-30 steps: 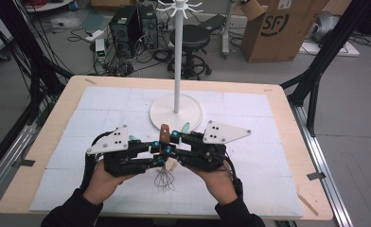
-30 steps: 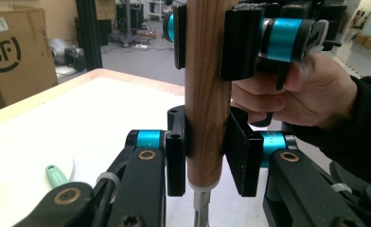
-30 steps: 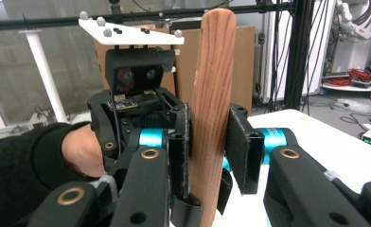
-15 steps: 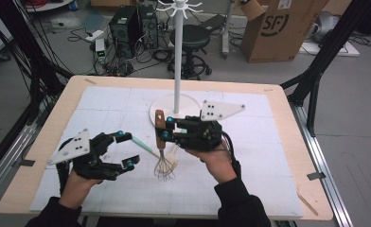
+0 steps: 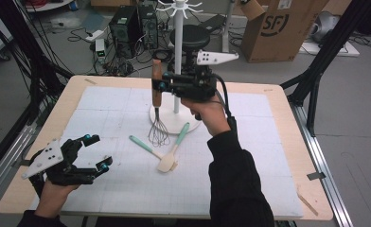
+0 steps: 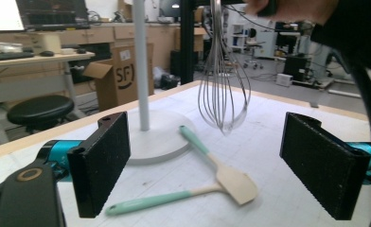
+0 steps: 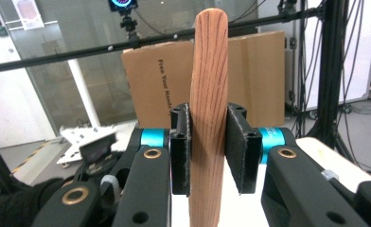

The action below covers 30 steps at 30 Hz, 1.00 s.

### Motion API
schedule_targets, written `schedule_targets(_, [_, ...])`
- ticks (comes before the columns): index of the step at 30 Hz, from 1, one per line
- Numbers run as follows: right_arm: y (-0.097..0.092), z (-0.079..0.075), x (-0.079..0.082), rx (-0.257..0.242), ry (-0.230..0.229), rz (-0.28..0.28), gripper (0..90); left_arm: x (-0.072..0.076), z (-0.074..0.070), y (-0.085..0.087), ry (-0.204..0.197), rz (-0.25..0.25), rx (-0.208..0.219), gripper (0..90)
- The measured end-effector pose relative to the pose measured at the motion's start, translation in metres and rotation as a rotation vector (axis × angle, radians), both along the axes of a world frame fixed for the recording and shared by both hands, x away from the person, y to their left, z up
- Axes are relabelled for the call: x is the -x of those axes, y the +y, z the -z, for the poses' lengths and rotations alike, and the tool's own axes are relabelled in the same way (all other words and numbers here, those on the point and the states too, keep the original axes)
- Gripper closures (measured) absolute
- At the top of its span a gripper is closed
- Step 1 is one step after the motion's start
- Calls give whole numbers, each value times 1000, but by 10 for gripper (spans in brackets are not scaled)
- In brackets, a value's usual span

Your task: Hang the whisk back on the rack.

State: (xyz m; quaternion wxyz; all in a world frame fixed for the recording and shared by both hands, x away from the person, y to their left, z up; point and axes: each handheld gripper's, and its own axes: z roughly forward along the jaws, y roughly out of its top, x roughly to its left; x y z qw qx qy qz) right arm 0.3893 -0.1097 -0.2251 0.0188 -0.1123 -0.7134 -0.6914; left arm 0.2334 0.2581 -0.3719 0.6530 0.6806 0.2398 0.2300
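Near the tabletop's front left corner, the left gripper (image 5: pixel 92 152) hovers low with nothing between its jaws, which have just been opening and now stand wide apart. Two spatulas (image 5: pixel 167 160) lie crossed near the table's middle. Above them the whisk (image 5: pixel 158 117) hangs upright off the table, its wooden handle clamped in the right gripper (image 5: pixel 161 85), beside the white stand (image 5: pixel 175 71).

Left gripper (image 6: pixel 221 165) jaws wide apart, just opened, nothing between; whisk (image 6: pixel 223 90) hangs beyond, above two spatulas (image 6: pixel 207 153) beside stand base (image 6: pixel 157 137).
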Motion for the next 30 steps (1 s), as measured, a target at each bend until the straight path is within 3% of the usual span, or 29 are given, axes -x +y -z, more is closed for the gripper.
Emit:
schedule_targets(3, [-3, -14, -14, -9, -6, 14, 732, 0, 1, 7, 1, -9, 14, 174])
schedule_targets(14, [-12, -55, -57, -19, -10, 63, 731, 2, -4, 18, -12, -30, 4, 175])
schedule_targets(23, [-20, -55, -75, -26, 21, 120, 731, 3, -11, 16, -29, -25, -9, 175])
schedule_targets(30, [-21, -52, -81, -8, 29, 161, 730, -1, -10, 14, -19, -28, -17, 175])
